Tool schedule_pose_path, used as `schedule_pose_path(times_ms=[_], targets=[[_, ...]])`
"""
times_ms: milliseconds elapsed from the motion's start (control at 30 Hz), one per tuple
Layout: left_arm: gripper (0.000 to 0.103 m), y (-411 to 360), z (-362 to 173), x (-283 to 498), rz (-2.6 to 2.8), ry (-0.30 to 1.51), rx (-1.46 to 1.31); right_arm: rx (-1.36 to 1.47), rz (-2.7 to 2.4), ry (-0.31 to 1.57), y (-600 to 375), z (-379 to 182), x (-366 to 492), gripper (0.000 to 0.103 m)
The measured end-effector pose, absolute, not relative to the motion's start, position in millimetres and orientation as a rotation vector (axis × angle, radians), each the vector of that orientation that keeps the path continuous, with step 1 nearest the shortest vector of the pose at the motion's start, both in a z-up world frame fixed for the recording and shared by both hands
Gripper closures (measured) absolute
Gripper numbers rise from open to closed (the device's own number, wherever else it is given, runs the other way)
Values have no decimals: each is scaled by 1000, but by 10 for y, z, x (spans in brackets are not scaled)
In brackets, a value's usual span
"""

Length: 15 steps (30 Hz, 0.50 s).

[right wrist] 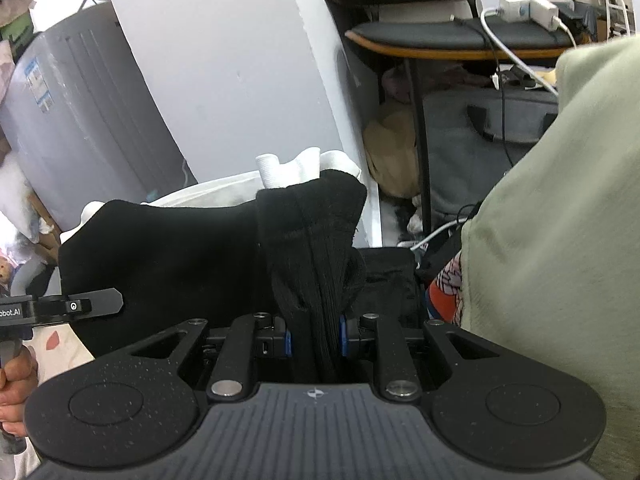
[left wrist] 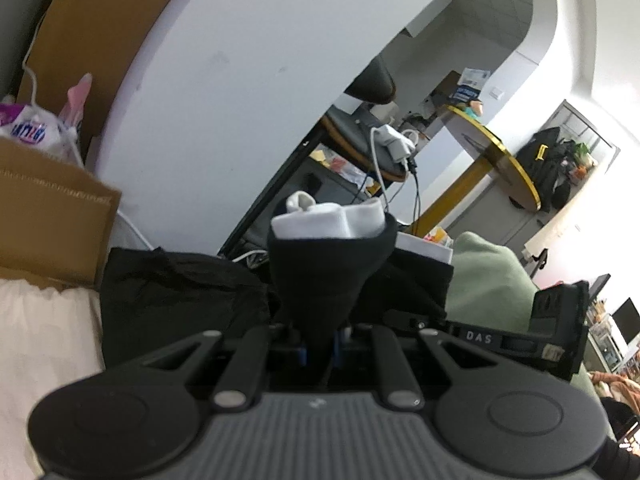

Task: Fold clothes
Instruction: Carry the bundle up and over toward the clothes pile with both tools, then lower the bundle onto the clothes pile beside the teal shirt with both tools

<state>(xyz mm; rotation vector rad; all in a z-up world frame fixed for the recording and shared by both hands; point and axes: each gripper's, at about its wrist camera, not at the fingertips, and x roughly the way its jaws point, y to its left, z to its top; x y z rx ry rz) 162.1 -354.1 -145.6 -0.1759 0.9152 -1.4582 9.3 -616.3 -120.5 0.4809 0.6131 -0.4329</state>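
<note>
A black sock [left wrist: 328, 264] with a white sock [left wrist: 332, 220] tucked in its top stands up from between the fingers of my left gripper [left wrist: 320, 340], which is shut on it. In the right wrist view the ribbed end of the black sock [right wrist: 320, 272] passes between the blue pads [right wrist: 289, 342] of my right gripper [right wrist: 316, 340], shut on it; white fabric [right wrist: 296, 170] shows above. The sock stretches left to a finger [right wrist: 96, 302] of the left gripper. The right gripper's body [left wrist: 556, 320] shows at the right of the left wrist view.
A pale green garment [right wrist: 560, 240] fills the right side, with dark cloth [left wrist: 180, 288] lying below the sock. A cardboard box [left wrist: 48, 220] stands at left, a white basket [right wrist: 216, 196] behind the sock. A chair [right wrist: 440, 40] with chargers and cables stands beyond. A hand [right wrist: 16, 380] grips the left handle.
</note>
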Motion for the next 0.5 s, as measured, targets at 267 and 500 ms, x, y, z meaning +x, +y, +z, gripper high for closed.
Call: schedule_pose_path(times_ms=[267,500], targets=[[92,-3728,-1848,1950,-1431,948,-179,476,-441,660,-6377,-1592,425,82],[92,-3969,-2164,2338,-1392,956,-168,456,-457,708,-6597,-1891,791,81]])
